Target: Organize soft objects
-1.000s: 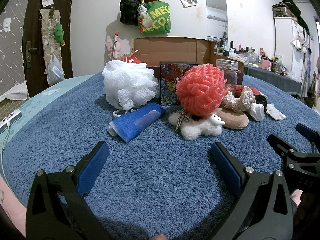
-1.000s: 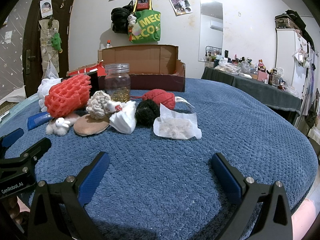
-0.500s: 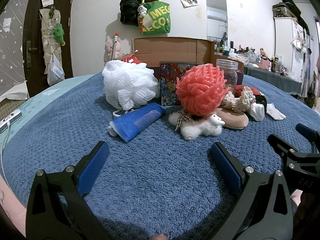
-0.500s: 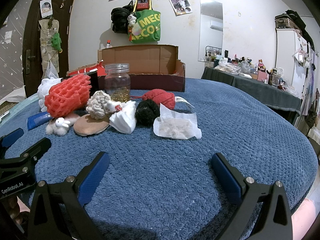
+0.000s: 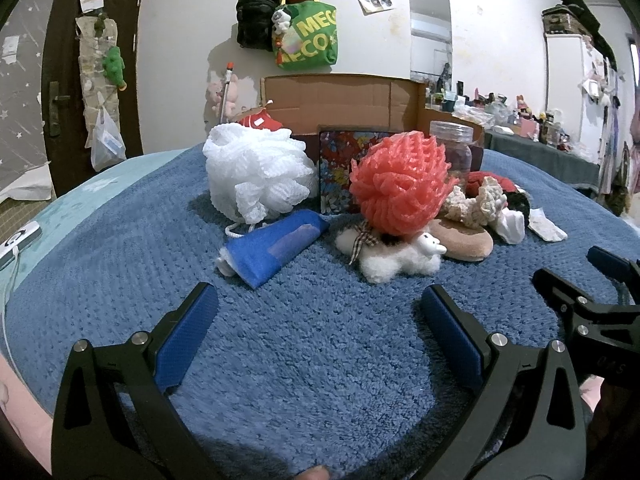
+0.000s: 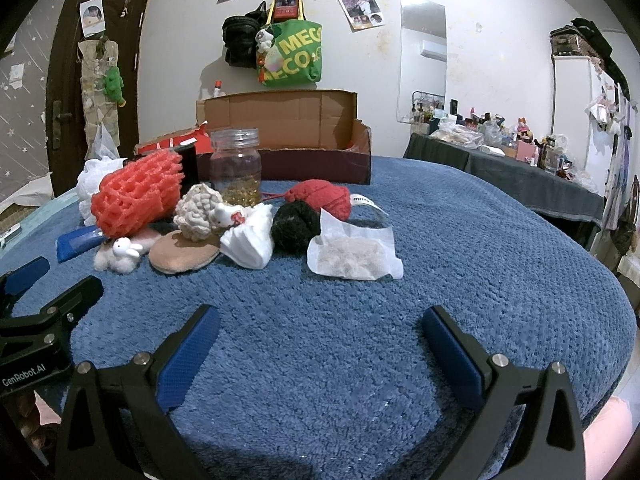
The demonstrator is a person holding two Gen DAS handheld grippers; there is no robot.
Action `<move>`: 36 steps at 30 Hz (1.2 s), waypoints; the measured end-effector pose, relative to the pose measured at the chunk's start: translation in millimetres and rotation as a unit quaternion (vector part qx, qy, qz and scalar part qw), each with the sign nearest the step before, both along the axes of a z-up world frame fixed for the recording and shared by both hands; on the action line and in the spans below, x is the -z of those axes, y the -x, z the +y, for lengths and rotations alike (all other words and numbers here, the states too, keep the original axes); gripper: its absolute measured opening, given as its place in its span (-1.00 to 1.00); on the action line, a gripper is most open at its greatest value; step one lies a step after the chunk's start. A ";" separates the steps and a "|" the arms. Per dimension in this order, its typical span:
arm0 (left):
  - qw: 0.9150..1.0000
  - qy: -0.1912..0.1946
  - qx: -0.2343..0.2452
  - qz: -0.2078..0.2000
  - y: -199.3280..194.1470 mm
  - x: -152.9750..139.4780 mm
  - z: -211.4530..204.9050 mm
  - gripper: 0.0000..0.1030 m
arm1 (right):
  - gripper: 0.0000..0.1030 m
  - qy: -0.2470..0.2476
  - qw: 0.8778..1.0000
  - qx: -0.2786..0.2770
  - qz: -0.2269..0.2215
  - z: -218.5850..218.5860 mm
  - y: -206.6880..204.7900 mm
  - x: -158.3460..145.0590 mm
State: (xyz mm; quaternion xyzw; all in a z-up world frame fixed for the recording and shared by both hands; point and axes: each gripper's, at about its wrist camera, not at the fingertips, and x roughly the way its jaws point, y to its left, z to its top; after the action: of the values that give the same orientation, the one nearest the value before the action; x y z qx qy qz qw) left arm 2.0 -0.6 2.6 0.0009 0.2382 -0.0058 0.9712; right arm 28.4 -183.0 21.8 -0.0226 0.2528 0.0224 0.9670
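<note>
Nothing has moved since a second ago: both views match the earlier pictures, so I am holding still and the sorting has not begun. My left gripper (image 5: 318, 312) hangs low over the blue blanket (image 5: 120, 248) with its jaws spread wide and nothing between them; my right gripper (image 6: 320, 330) is the same, wide apart and empty, and it shows at the right edge of the left view. The soft things sit in a heap at the middle of both frames. In the left view the white mesh pouf (image 5: 256, 172) is upper left of centre, the blue pouch (image 5: 272, 250) lies just below it, the coral foam net (image 5: 400, 184) rests on the white plush rabbit (image 5: 400, 258), and the tan pad (image 5: 466, 236) is to its right. In the right view I also see the red yarn ball (image 6: 320, 198), the black pompom (image 6: 296, 222) and the white packet (image 6: 352, 254). The cardboard box (image 6: 288, 136) stands open behind them, probably where they go. I judge the blue pouch or rabbit the nearest first pick for my left.
</note>
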 end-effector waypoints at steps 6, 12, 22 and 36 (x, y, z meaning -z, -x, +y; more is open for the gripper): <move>1.000 0.000 0.004 0.001 -8.8 -17.7 3.8 1.00 | 1.00 -0.005 1.000 -0.013 -0.003 -1.1 -5.6 -11.8; 1.000 0.004 0.015 0.009 -16.0 -26.5 13.0 1.00 | 1.00 0.000 1.000 -0.011 -0.009 3.1 -8.6 -22.5; 0.999 0.001 0.032 0.043 -39.2 -45.9 35.6 1.00 | 1.00 -0.005 1.000 0.005 0.030 -20.2 -36.2 -29.9; 0.984 -0.004 0.104 0.144 -80.5 -29.4 37.4 0.05 | 0.26 -0.026 0.995 -0.027 0.097 -40.5 -64.4 -18.1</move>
State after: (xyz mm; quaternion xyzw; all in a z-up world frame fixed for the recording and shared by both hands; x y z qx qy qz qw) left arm 82.6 36.8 32.1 0.0286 0.3745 -0.1061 0.9207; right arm 92.7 -223.5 39.9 -0.0023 0.3438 0.0571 0.9373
